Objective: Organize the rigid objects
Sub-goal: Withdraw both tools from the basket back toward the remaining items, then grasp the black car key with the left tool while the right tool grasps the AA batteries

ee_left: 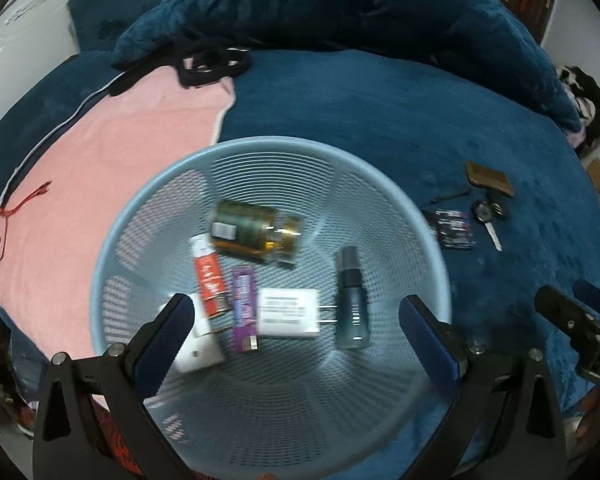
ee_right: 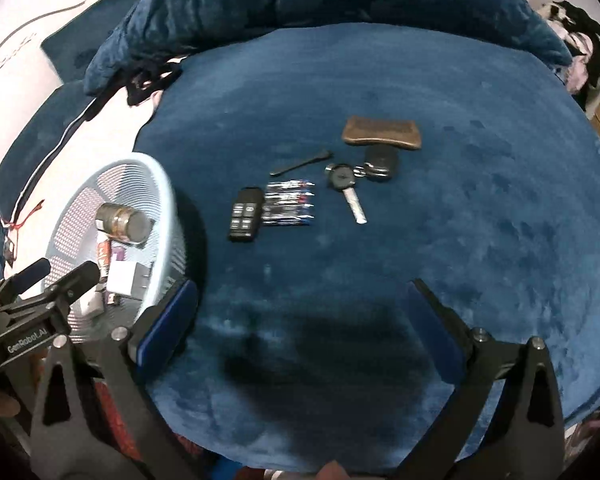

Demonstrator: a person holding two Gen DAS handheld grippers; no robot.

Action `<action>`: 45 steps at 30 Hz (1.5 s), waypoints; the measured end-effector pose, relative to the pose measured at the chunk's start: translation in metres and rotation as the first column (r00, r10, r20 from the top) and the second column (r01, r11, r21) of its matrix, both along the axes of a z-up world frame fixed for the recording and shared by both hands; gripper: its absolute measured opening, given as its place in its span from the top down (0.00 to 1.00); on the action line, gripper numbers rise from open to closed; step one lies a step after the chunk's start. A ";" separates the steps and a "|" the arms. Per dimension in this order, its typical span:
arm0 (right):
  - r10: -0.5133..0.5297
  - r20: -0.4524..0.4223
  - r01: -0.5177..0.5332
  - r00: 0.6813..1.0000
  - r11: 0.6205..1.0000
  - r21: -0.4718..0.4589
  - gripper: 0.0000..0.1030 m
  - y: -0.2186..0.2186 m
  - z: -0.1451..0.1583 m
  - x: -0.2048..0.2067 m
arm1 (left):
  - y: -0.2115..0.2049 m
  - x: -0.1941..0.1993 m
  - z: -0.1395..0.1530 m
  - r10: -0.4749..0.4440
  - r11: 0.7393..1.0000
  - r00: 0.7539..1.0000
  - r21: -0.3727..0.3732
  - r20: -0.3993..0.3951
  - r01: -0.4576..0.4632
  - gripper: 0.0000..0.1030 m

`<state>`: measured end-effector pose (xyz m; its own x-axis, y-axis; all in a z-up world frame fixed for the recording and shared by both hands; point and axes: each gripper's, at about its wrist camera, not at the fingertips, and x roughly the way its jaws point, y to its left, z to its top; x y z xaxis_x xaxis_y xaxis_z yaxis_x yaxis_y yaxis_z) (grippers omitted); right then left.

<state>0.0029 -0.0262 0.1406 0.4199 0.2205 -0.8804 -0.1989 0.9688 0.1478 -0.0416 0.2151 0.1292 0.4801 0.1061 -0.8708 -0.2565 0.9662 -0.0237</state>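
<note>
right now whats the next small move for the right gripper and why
Probably ease the right gripper forward toward the black remote, the loose item nearest the basket. Its jaws stand open and empty, and the remote, battery pack and key are not yet in the basket.

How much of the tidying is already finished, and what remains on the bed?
Done: the basket already holds a jar, a white charger, a dark spray bottle and two small tubes. In hand: nothing; the left hand-held gripper and right hand-held gripper are both open and empty. Left on the blanket: remote, battery pack, key, brown pouch and a thin dark stick.
</note>
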 end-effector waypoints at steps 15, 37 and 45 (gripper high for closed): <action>-0.119 -0.015 0.120 0.993 0.993 0.009 0.00 -0.042 -0.011 0.007 | -0.048 0.026 0.000 -0.089 0.996 0.996 0.011 -0.011 0.089 0.01; -0.350 -0.001 0.349 0.937 0.934 0.077 0.00 -0.095 -0.014 0.027 | -0.117 0.079 -0.013 -0.227 0.974 0.974 0.001 -0.012 0.227 0.01; -0.455 -0.038 0.454 0.889 0.872 0.182 0.01 -0.121 -0.020 0.032 | -0.136 0.100 -0.019 -0.251 0.968 0.968 -0.030 -0.006 0.251 0.01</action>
